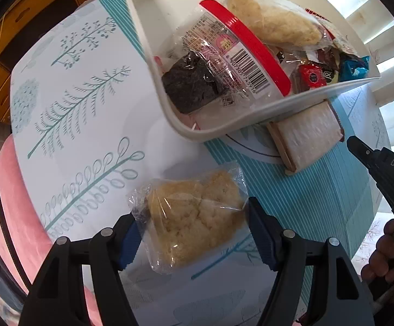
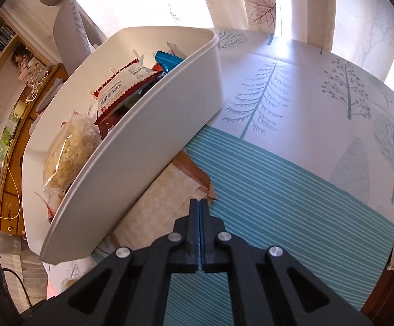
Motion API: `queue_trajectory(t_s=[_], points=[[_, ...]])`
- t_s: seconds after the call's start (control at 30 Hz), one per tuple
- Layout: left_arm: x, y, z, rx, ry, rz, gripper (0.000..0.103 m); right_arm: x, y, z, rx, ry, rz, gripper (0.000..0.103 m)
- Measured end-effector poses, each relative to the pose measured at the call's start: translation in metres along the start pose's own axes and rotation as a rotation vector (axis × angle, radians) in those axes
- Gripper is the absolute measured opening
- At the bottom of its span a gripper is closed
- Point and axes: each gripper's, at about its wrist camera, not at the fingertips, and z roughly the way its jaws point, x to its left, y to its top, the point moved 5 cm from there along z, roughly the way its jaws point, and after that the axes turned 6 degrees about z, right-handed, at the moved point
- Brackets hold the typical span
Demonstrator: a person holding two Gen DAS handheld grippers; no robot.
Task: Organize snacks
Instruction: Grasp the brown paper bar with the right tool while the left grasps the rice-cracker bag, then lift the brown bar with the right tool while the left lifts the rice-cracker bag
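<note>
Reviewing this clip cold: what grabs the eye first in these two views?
The left hand-held gripper is clamped on a clear-wrapped crumbly pastry lying on the tree-print tablecloth. Behind it, a white bin is crammed with snacks, a red-banded packet on top. The right hand-held gripper is shut at the edge of a beige packet tucked under the bin.

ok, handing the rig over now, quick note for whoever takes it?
Left gripper: closed around a clear-wrapped crumbly pastry on the tablecloth, pads at the wrapper's sides.
Right gripper: shut, tips at the edge of a flat beige packet beside the white bin; whether it pinches the packet is unclear.
Done: the bin already holds another pastry, a dark cake and small wrapped sweets.
Left: bin the pastry and the beige packet.
</note>
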Motion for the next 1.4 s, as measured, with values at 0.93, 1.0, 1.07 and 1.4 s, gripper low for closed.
queue_trajectory(t_s=[0.93, 1.0, 1.07, 1.4], points=[[-0.013, -0.073, -0.05, -0.088, -0.021, -0.239, 0.069, 0.052, -0.017, -0.015, 0.096, 0.174, -0.817, 0.049], [-0.015, -0.075, -0.053, -0.095, -0.018, -0.269, 0.069, 0.055, -0.019, -0.016, 0.099, 0.183, -0.892, 0.053], [-0.016, -0.071, -0.055, -0.101, -0.015, -0.293, 0.069, 0.055, -0.021, -0.016, 0.099, 0.198, -0.982, 0.06], [-0.026, -0.077, -0.063, -0.129, 0.033, -0.437, 0.069, 0.055, -0.039, -0.008, 0.08, 0.256, -1.473, 0.083]])
